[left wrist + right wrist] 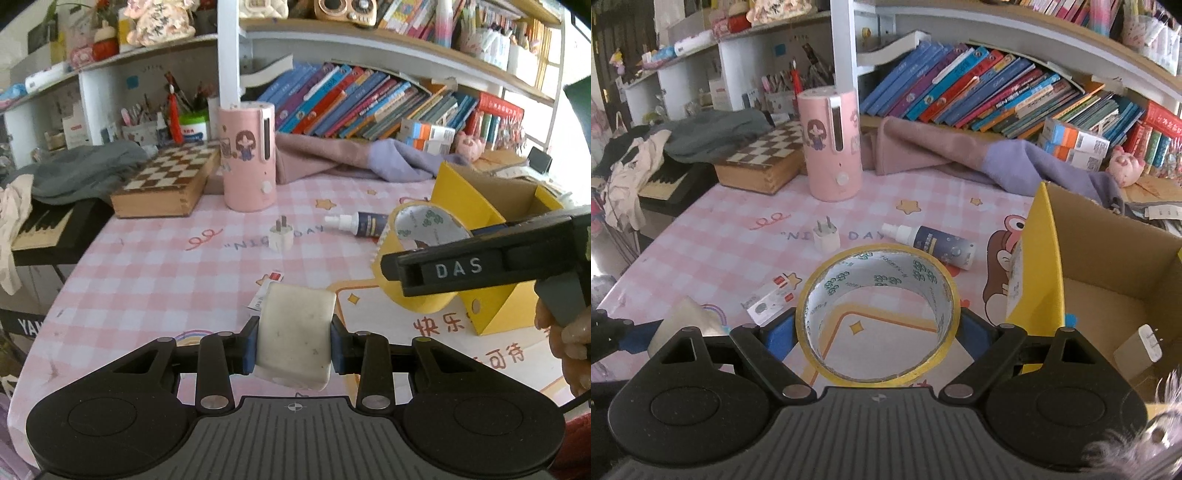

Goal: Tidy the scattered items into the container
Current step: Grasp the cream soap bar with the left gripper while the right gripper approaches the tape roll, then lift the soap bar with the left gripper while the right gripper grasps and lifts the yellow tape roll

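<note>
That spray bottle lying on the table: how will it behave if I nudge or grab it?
The spray bottle lies on its side and looks round, so a nudge will probably roll it. Its surface looks smooth, so the fingers may slip unless they close across its middle. It looks like small rigid plastic, likely light. How full it is cannot be told.

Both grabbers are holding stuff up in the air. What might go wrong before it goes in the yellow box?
1. The left hand-held gripper pinches the white eraser-like block only at its sides, so it might slip out.
2. The right hand-held gripper grips the wide tape roll by its round edge; it could twist and drop.
3. The yellow box has a tall near wall, which either load could bump.
</note>
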{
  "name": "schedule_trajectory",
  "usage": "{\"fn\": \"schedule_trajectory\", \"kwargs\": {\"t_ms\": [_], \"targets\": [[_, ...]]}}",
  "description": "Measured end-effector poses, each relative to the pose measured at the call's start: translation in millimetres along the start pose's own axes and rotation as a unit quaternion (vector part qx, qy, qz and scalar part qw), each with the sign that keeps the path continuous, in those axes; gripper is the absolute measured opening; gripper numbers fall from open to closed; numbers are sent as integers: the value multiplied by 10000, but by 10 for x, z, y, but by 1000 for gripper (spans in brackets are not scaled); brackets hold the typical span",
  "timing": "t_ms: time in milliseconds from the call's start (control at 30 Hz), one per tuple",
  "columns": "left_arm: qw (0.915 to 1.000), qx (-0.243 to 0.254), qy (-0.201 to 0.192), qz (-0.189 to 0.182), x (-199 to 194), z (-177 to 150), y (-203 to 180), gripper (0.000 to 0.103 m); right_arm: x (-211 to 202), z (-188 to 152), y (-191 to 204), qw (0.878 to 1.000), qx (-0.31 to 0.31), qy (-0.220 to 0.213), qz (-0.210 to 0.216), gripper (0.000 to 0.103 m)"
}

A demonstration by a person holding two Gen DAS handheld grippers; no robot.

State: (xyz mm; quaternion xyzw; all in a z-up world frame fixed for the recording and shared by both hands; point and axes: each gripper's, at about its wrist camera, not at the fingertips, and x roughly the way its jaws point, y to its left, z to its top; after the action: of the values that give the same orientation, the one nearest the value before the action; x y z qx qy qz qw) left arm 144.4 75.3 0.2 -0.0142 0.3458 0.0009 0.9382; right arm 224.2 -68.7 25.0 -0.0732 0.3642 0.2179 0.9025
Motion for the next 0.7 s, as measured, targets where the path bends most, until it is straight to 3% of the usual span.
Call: {"fn": "schedule_trajectory", "kwargs": {"t_ms": [500, 700], "targets": [[9992, -84, -377, 33, -575, -151, 37, 35, -653, -305, 104, 9992, -92, -386, 16, 88], [9989, -144, -452, 19, -755, -249, 54, 35, -839, -486, 148, 9994, -25, -341, 14, 88]]}}
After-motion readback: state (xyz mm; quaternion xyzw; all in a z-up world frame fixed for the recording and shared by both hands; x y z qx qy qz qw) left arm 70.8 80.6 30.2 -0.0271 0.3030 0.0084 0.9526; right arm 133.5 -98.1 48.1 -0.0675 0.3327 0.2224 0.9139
